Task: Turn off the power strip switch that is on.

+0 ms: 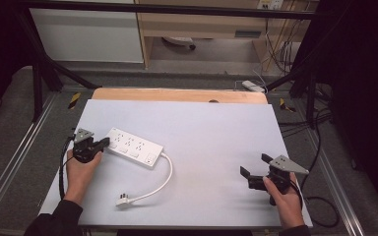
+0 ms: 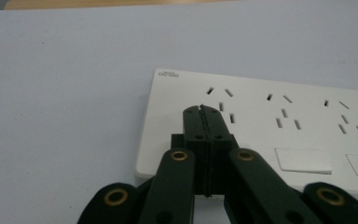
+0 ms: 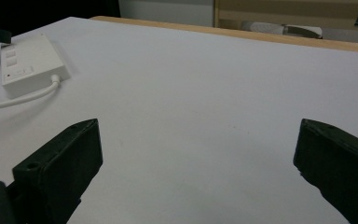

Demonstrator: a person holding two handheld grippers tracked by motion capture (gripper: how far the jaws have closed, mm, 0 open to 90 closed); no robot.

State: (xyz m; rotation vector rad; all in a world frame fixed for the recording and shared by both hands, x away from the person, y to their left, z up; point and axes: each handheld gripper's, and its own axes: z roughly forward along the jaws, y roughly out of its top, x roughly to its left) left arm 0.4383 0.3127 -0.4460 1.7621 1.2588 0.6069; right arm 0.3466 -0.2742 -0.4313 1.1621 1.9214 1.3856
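Lettering on the power strip [image 2: 261,126] corner is too small to read.

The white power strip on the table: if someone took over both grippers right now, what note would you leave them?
Left gripper: jaws shut, tips resting on the near end of the power strip, gripping nothing.
Right gripper: jaws wide open over bare table, holding nothing.
Strip lies flat at table left; its cord curls toward the person, plug loose on the table.
Done: strip pinned, it seems.
Left: probably picking up the plug.

Power strip [image 1: 133,147] at table's [image 1: 211,128] left, its plug [image 1: 123,199] nearer the person.
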